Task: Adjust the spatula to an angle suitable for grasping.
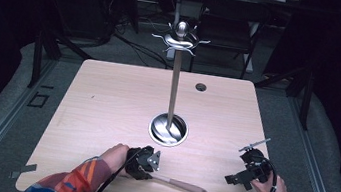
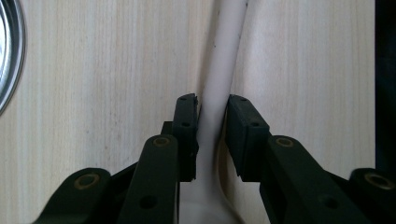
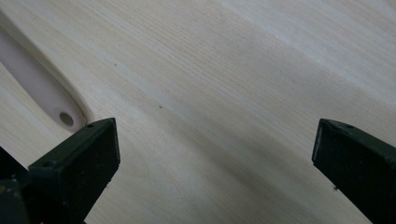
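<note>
Near the table's [image 1: 107, 97] front edge, the left gripper [image 2: 212, 121] clamps the pale utensil handle [image 2: 224, 56] lying flat, just in front of the steel stand base [image 1: 169, 129]. Right gripper [image 3: 215, 154]: jaws wide apart above bare wood, close to the handle's holed end.

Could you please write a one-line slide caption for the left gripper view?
Left tongs closed around the pale handle of a utensil lying on the wooden table.
</note>
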